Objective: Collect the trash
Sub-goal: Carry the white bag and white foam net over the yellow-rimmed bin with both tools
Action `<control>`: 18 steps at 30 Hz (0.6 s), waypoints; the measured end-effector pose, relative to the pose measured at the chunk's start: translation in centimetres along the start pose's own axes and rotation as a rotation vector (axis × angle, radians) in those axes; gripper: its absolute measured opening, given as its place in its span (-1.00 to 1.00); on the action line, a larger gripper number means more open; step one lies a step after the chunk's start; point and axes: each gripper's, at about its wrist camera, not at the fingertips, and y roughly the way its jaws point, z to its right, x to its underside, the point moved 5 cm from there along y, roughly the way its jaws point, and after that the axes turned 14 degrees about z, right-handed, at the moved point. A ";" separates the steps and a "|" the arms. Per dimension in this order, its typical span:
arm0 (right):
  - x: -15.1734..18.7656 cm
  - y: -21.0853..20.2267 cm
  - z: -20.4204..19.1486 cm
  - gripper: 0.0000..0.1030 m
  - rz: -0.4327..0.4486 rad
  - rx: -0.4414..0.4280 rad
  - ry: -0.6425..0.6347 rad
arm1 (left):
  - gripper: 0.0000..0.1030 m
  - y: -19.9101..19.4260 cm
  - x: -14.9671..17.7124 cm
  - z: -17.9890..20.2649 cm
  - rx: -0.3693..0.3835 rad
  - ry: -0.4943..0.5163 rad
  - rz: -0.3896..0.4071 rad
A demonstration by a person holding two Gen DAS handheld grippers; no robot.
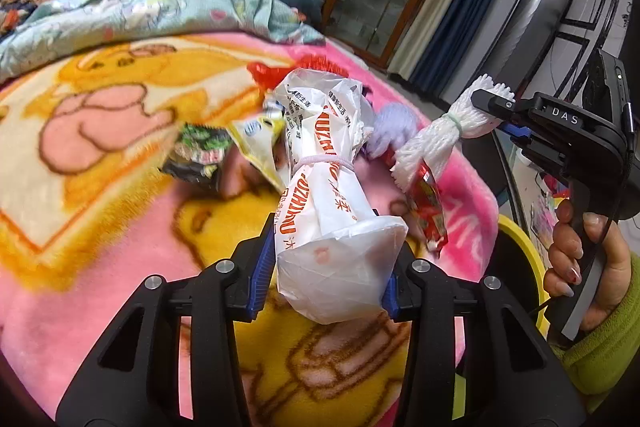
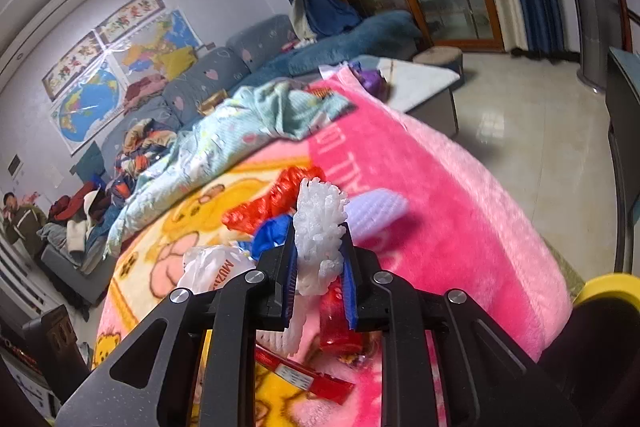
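Note:
My left gripper (image 1: 334,273) is shut on a white plastic bag with orange print (image 1: 328,195), tied round the middle, held above the pink blanket (image 1: 120,227). My right gripper (image 2: 320,267) is shut on a white foam net sleeve (image 2: 318,223); it shows in the left wrist view (image 1: 486,99) at the right, with the sleeve (image 1: 436,139) hanging from it. More trash lies on the blanket: a red wrapper (image 1: 430,215), a green and black packet (image 1: 198,151), a yellow packet (image 1: 256,143), a red plastic bag (image 2: 276,199) and a flat red wrapper (image 2: 304,375).
A yellow-rimmed black bin (image 1: 524,267) stands at the blanket's right edge, also in the right wrist view (image 2: 608,291). A light blue quilt (image 1: 140,11) lies bunched at the back. A lilac foam piece (image 2: 376,211) lies nearby. Tiled floor (image 2: 540,131) lies to the right.

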 end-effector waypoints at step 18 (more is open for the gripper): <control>-2.6 -6.1 -0.2 -0.65 0.133 0.031 0.017 | -0.32 -3.6 -3.3 3.3 0.046 0.070 0.128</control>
